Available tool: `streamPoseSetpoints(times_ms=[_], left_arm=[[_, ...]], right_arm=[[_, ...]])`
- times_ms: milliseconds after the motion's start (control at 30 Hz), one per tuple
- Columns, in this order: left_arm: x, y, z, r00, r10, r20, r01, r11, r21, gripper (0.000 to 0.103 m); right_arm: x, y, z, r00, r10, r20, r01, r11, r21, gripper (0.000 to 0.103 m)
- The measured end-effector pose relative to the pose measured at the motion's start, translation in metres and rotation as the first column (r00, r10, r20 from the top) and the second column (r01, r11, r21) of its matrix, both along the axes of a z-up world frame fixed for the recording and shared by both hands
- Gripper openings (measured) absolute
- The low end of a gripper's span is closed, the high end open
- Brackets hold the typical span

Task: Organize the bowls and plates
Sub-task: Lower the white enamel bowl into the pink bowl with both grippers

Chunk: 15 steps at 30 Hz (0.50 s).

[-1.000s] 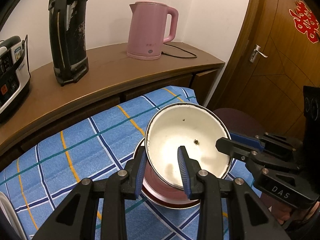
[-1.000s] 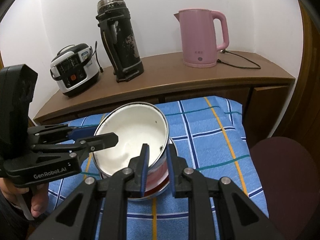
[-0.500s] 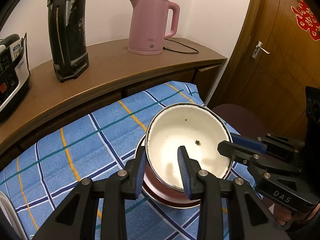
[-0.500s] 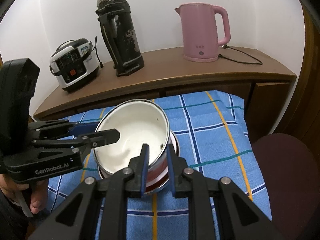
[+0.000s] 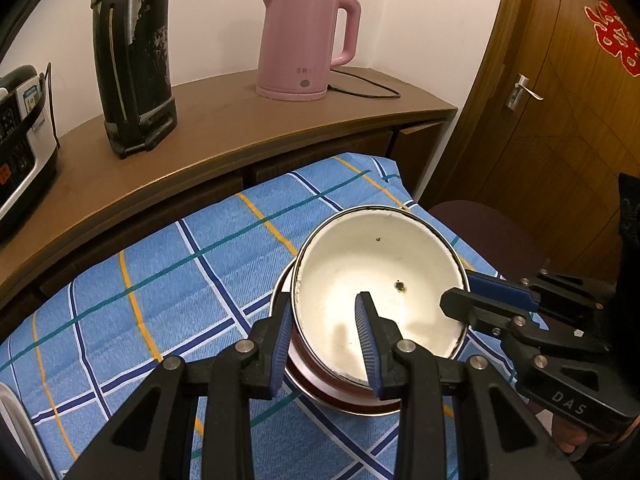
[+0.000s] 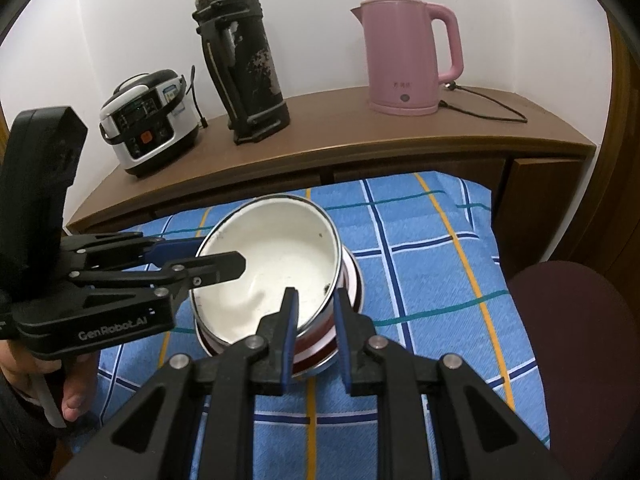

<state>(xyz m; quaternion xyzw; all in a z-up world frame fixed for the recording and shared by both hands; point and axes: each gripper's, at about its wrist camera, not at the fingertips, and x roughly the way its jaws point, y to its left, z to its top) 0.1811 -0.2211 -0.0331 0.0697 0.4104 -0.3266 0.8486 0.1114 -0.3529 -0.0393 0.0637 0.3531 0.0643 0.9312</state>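
Enamel bowl point(image 5: 380, 296), tilted atop red-sided dish point(image 5: 320, 380) on checked cloth point(image 5: 160, 288). Left gripper point(image 5: 324, 344) and right gripper point(image 6: 314, 332) each pinching opposite rim. Risk: uneven lift; thin rim slipping from pads, bowl dropping onto dish.

White walls point(image 6: 320, 20), a wooden sideboard point(image 6: 340, 128), and seemingly a wooden door point(image 5: 560, 120).

The bowl point(image 5: 380, 280) is hiding most of the plate point(image 5: 344, 404); the frame edge is cutting off the cooker point(image 5: 20, 152).
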Motion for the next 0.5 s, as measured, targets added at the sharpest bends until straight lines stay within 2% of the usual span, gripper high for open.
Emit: streamPoseSetpoints(times_ms=[500], left_arm=[[0.0037,-0.0016,-0.0058,1.000,-0.004,-0.009,0.004,1.000,0.013,0.034]], right_arm=[[-0.0003,0.0022,-0.0069,1.000,0.006,-0.016,-0.006,1.000,0.003,0.018]])
